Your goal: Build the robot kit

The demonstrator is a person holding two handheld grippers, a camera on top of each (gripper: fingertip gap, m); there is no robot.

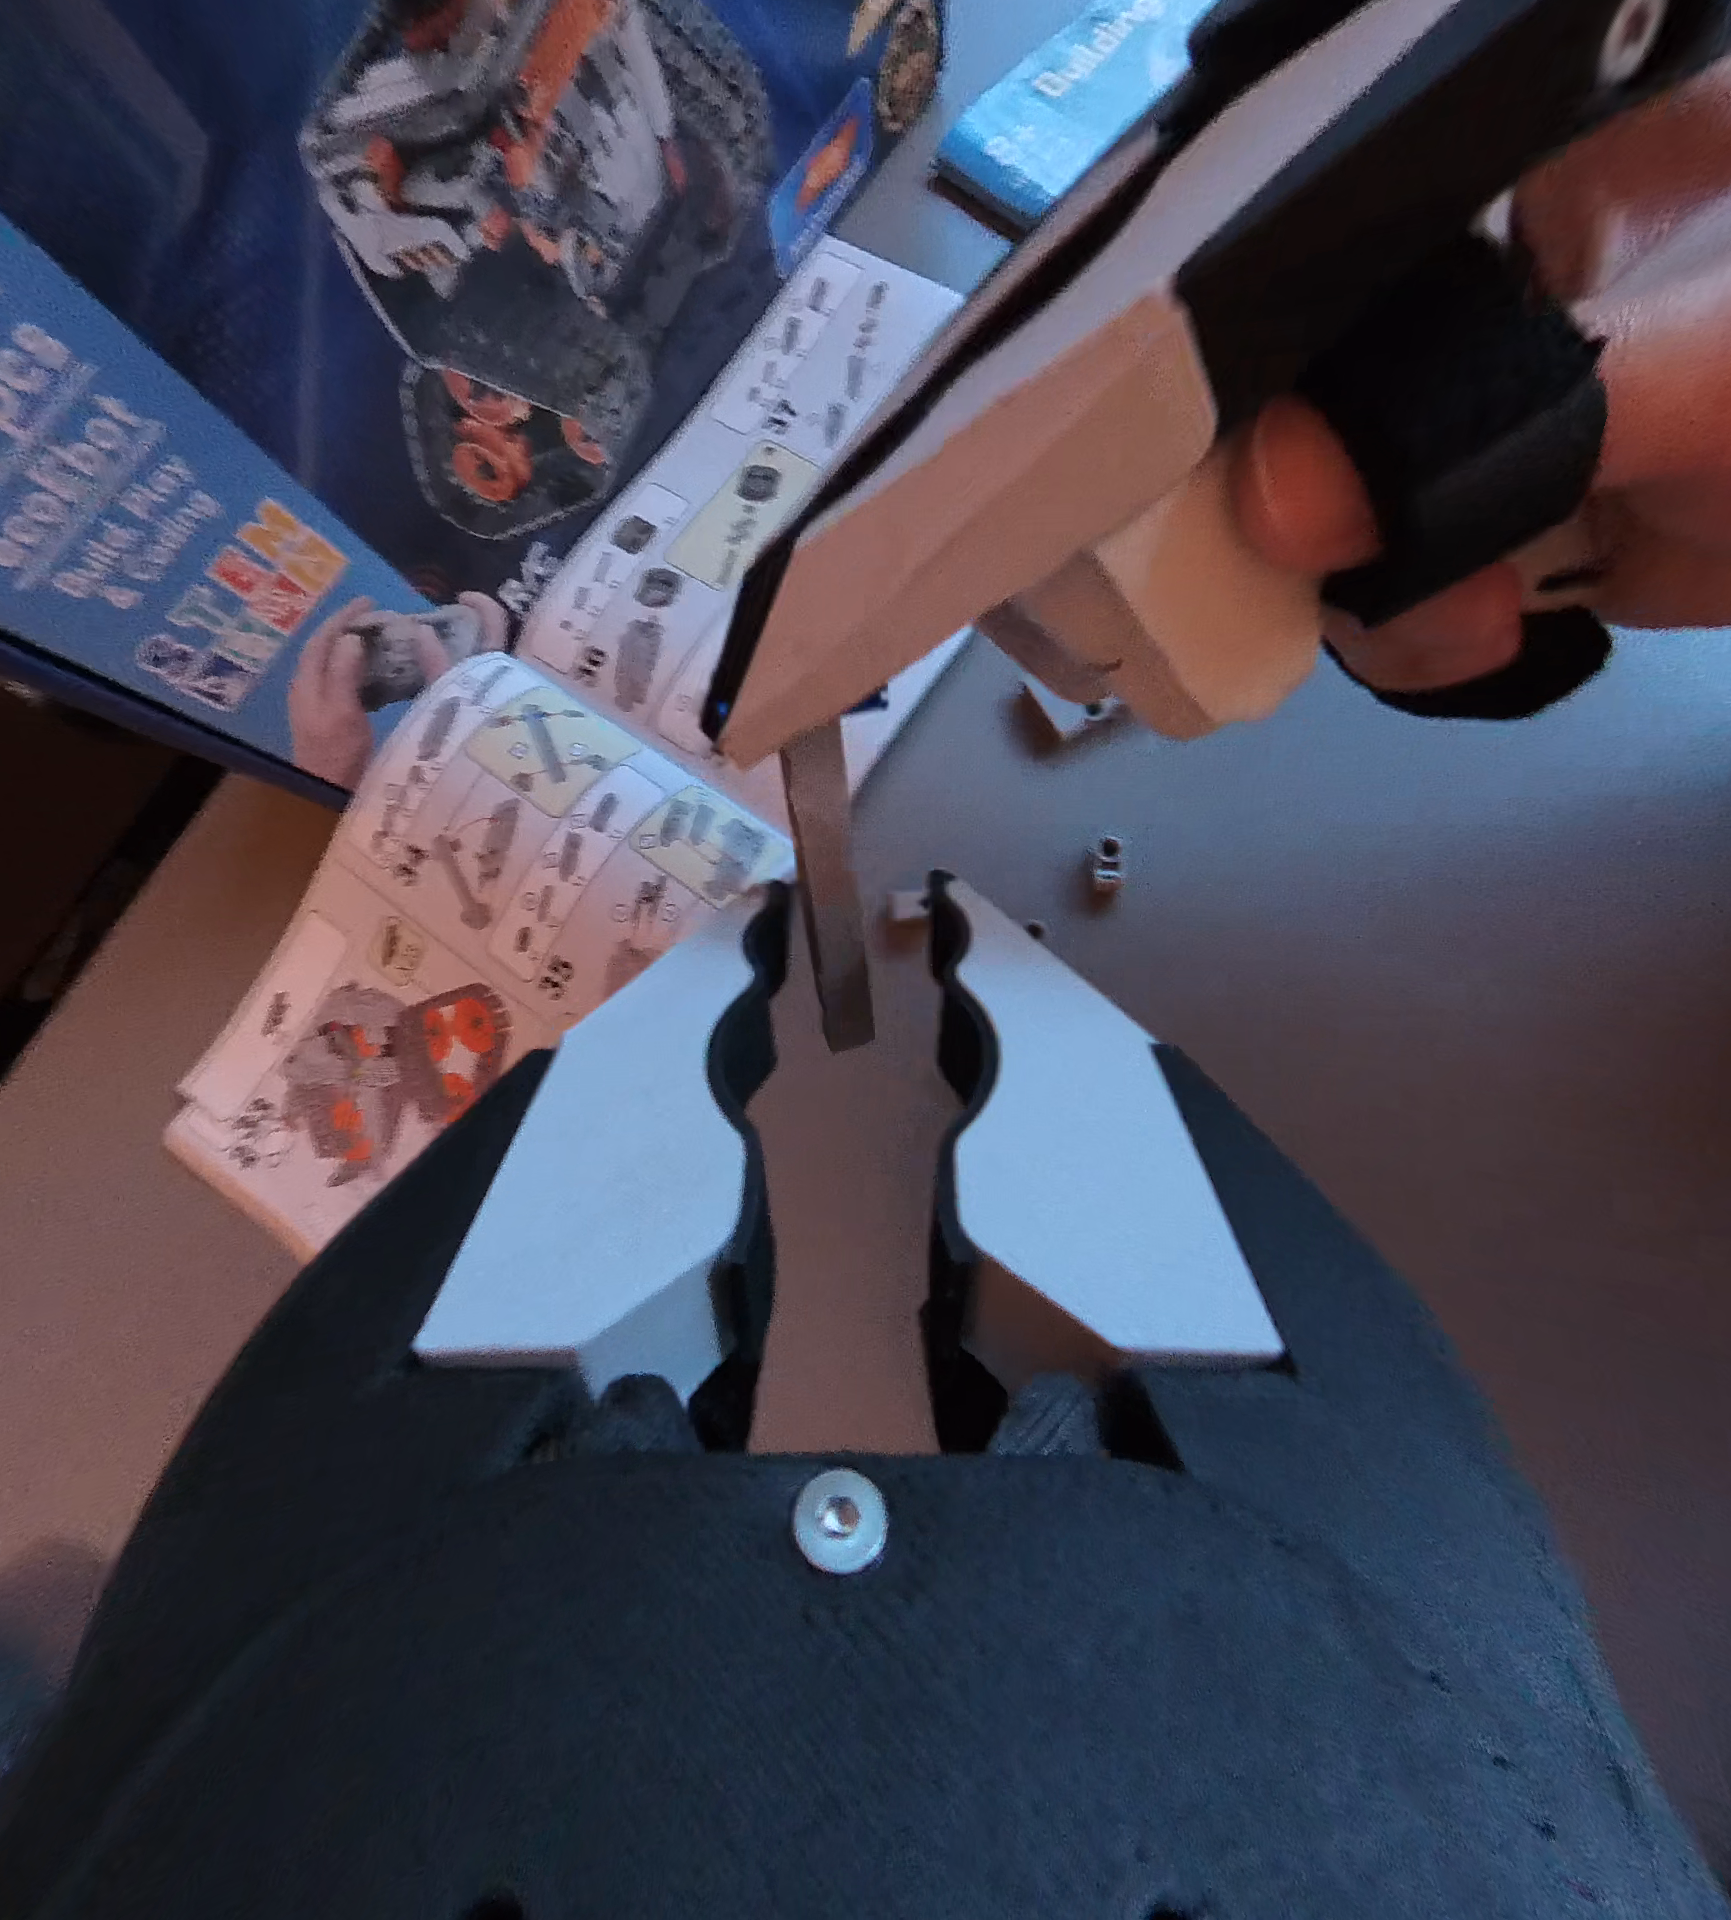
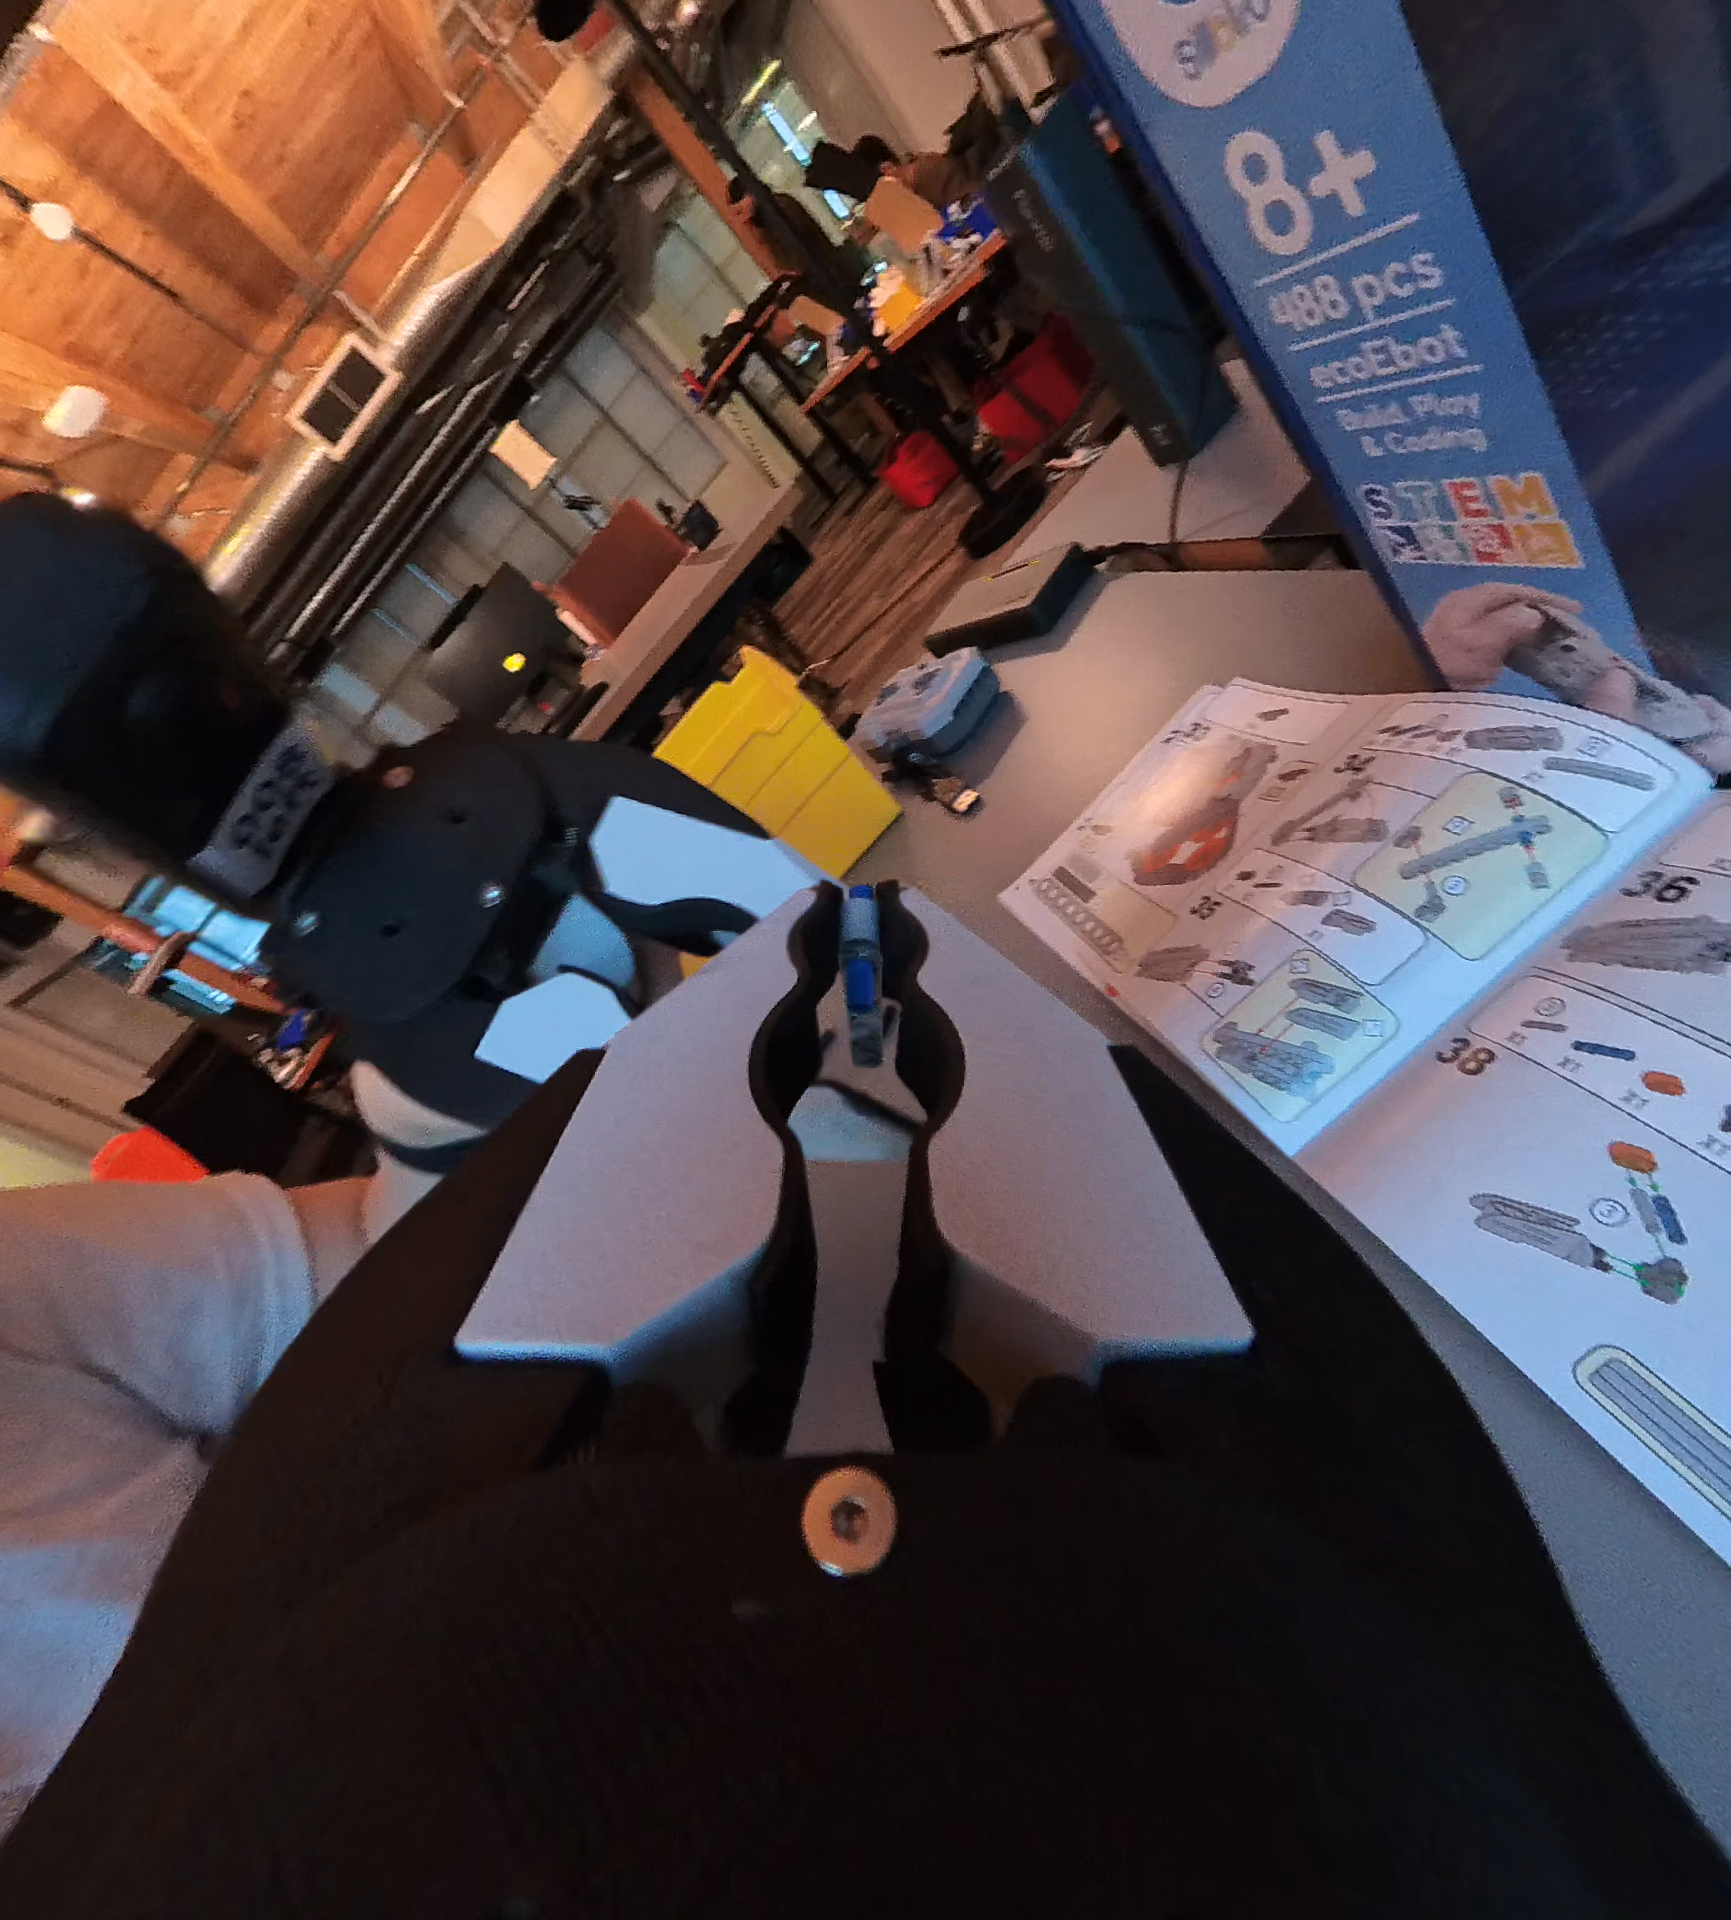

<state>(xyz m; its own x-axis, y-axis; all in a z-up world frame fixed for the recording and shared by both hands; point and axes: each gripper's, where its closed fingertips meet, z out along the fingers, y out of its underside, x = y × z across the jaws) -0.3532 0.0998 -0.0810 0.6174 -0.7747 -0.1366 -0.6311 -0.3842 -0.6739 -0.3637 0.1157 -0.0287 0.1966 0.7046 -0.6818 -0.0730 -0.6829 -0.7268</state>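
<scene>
While the right gripper (image 2: pixel 856 904) is pinching a small blue-and-grey pin piece (image 2: pixel 859 961) between nearly closed fingers (image 2: pixel 996 997), the left gripper (image 1: pixel 859 894) is sitting open around a hanging grey beam (image 1: pixel 833 914), above the worktop (image 1: pixel 1412 987) beside the instruction booklet (image 1: pixel 487 883).

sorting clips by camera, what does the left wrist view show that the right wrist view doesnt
Only the left wrist view: a bare hand gripping the right gripper's handle, a grey beam hanging from it between the open left gripper, and small loose parts on the table.
Only the right wrist view: the right gripper shut on that piece with a blue pin, a yellow bin, and the workshop behind.
Both: the instruction booklet and blue kit box.
</scene>
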